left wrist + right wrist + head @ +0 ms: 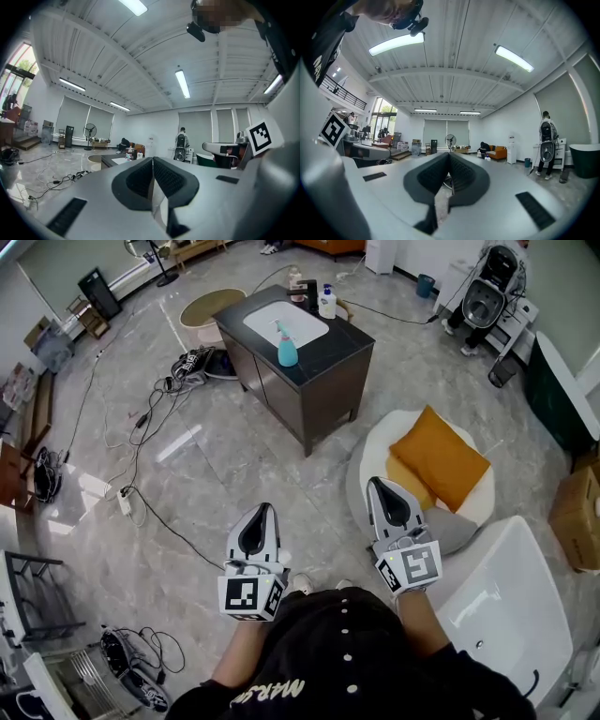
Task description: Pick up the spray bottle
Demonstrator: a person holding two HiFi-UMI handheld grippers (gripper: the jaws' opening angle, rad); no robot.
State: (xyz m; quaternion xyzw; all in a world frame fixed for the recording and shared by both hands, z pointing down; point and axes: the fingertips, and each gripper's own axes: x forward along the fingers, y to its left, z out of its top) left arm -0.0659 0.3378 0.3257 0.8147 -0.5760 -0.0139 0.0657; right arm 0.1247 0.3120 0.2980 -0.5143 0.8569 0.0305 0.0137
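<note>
The teal spray bottle (287,345) stands upright on a dark cabinet (328,352), at the front edge of its white sink basin (281,322), far ahead of me across the floor. My left gripper (263,510) and right gripper (376,483) are held level at waist height, side by side, both pointing toward the cabinet. Each has its jaws together with nothing between them. In the left gripper view the shut left gripper (153,159) aims at the distant cabinet (110,161); the bottle there is too small to make out. The right gripper (450,155) faces open room.
A white pump bottle (327,302) stands at the cabinet's back. A round white seat with orange cushions (441,461) lies ahead right, a white bathtub (511,601) at my right. Cables (141,427) trail over the floor at left. A person (547,139) stands far off.
</note>
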